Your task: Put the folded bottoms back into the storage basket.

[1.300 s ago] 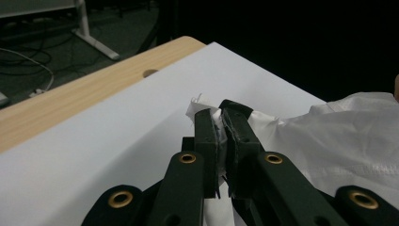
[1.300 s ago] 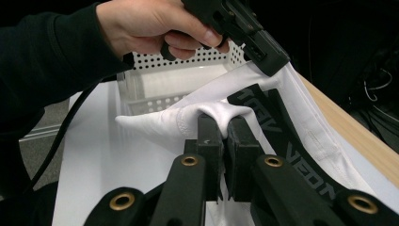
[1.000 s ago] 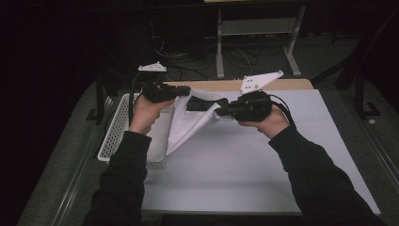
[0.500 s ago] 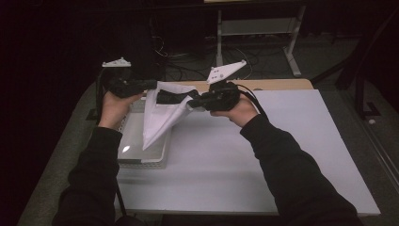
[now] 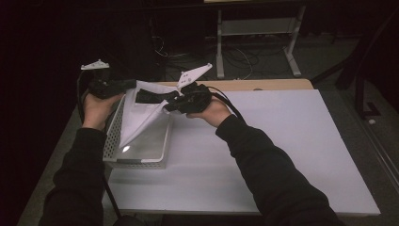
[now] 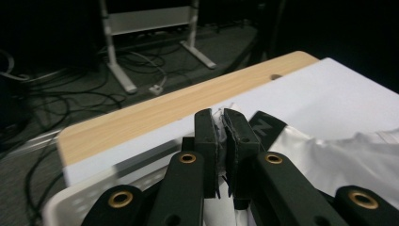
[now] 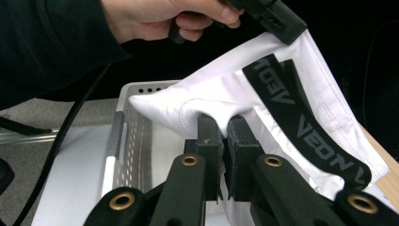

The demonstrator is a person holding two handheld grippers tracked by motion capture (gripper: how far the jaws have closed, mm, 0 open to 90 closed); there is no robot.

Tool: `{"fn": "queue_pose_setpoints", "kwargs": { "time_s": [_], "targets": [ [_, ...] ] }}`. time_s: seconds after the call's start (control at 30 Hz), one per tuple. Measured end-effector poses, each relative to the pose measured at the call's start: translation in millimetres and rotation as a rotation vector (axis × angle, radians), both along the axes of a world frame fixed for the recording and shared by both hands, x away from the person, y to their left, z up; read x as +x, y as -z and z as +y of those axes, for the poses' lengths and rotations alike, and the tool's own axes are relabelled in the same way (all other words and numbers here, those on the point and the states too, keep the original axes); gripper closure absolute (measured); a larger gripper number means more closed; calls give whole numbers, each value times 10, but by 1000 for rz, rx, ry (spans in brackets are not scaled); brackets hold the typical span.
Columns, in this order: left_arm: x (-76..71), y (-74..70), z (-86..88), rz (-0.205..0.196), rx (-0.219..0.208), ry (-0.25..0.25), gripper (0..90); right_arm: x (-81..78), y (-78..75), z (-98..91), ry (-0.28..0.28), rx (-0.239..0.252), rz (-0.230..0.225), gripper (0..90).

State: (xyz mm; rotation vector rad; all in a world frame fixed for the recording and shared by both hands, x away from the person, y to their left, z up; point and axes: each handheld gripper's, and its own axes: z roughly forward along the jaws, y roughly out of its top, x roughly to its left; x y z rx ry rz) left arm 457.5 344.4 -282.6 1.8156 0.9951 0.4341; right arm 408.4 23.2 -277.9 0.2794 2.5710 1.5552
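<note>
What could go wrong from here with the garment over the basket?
1. The white garment hangs stretched between the left gripper and right gripper, each shut on a thin edge; a pinch could slip.
2. Its lower tip hangs near the perforated basket wall and may drape over the rim rather than land inside.

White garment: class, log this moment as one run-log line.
left gripper shut on white garment | right gripper shut on white garment | garment above perforated basket
</note>
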Motion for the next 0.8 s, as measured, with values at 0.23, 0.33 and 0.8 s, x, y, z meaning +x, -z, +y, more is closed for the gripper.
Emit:
{"fn": "queue_pose_setpoints", "kwargs": {
  "time_s": [0.23,0.33,0.8],
  "targets": [
    [90,138,213,12,-10,-48,844,16,80,257,-21,-20,1,854],
    [135,198,270,24,-9,-61,844,21,155,345,-26,-38,6,854],
    [300,656,386,126,52,-135,844,13,658,636,-51,-152,54,853]
  ]
}}
